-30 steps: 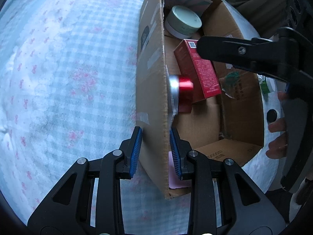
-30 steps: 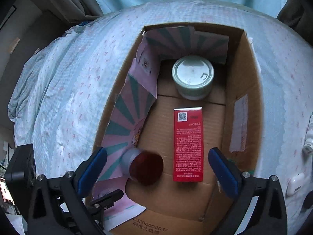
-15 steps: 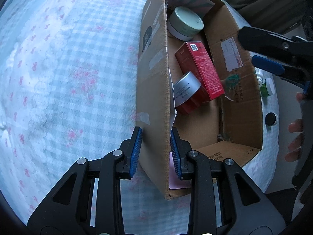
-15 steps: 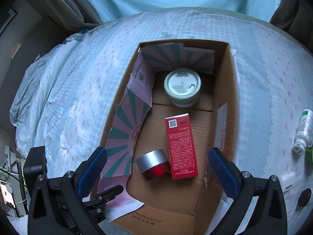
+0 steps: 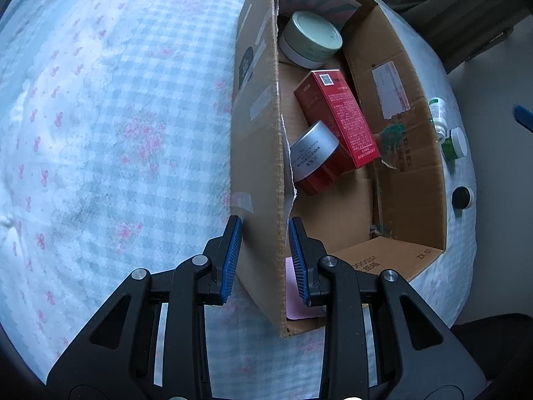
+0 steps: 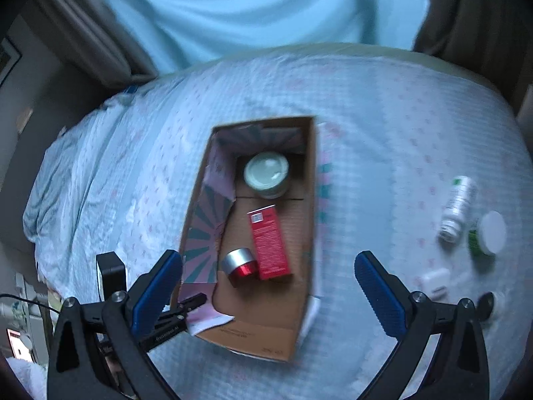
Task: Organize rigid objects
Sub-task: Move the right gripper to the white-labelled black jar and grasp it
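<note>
Cardboard box [image 5: 413,180] on a bed [image 5: 100,116], wall clamped by left hand-held gripper [image 5: 263,256]. Inside: red carton [image 6: 269,243], red jar [image 6: 241,266] touching it, pale tin [image 6: 266,175] at far end. Right hand-held gripper [image 6: 268,295] spread wide, empty, above box. White bottle [image 6: 458,206] lying well right of box: likely light, stiff, slippery; best gripped across its middle.

left gripper [image 5: 263,260]: black frame, silver screws | fingers [image 5: 231,260]: ribbed blue pads
</note>
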`<state>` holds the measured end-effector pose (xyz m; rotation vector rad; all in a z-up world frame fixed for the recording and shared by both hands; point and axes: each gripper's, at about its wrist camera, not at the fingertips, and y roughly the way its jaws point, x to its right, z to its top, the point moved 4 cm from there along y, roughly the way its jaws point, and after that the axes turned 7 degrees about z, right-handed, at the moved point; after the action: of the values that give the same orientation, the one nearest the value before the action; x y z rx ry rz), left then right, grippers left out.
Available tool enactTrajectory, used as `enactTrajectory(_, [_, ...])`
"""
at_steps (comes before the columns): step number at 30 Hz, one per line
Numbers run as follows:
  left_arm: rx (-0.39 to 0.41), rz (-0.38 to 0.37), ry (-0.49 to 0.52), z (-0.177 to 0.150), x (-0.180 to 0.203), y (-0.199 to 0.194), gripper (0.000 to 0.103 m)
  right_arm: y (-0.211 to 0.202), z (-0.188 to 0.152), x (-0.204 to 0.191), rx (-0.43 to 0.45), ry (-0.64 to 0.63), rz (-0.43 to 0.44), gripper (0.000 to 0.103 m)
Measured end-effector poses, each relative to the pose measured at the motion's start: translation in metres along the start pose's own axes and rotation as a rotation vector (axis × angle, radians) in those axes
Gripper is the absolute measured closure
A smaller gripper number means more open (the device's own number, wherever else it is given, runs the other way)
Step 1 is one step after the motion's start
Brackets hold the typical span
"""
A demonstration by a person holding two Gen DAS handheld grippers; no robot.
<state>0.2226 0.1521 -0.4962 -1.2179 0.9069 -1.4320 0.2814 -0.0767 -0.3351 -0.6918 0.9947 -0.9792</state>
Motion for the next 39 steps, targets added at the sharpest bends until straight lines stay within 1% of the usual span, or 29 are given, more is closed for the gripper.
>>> enactTrajectory(4, [-0.003,0.018,0.006,0.0,0.003,0.001,0.078,-0.032,-0.002,0.023,0.039,0.022,-0.05,0.0])
enactTrajectory(8, [-0.002,0.03,0.016,0.0,0.008,0.003,0.078,-0.065,-0.013,0.057,0.085,0.044,-0.123,0.0])
enactTrajectory(12, [0.001,0.029,0.007,0.0,0.009,0.003,0.078,-0.095,-0.033,0.102,0.124,0.095,-0.201,0.0])
enactTrajectory(13, [0.001,0.029,0.006,0.001,0.009,0.004,0.078,-0.101,-0.039,0.115,0.125,0.108,-0.241,0.0])
enactTrajectory(15, [0.005,0.029,-0.005,0.0,0.01,0.004,0.078,-0.111,-0.051,0.138,0.136,0.137,-0.287,0.0])
enactTrajectory(19, [0.017,0.021,-0.039,-0.002,0.007,0.002,0.078,-0.126,-0.073,0.182,0.166,0.215,-0.324,0.0])
enactTrajectory(21, [0.02,0.026,-0.045,-0.003,0.006,0.001,0.078,-0.131,-0.086,0.21,0.181,0.264,-0.34,0.0])
enactTrajectory(25, [0.026,0.051,-0.034,-0.005,0.011,0.002,0.078,-0.128,-0.108,0.253,0.207,0.32,-0.354,0.0])
enactTrajectory(30, [0.035,0.044,-0.067,-0.005,0.008,0.001,0.078,-0.104,-0.132,0.297,0.218,0.335,-0.363,0.0])
enactTrajectory(34, [0.048,0.061,-0.079,-0.007,0.009,0.001,0.078,-0.075,-0.148,0.319,0.239,0.299,-0.361,0.0])
enactTrajectory(37, [0.055,0.071,-0.089,-0.007,0.009,0.001,0.078,-0.058,-0.156,0.33,0.26,0.253,-0.379,0.0])
enactTrajectory(39, [0.06,0.077,-0.094,-0.007,0.009,0.002,0.078,-0.047,-0.162,0.338,0.275,0.223,-0.391,0.006])
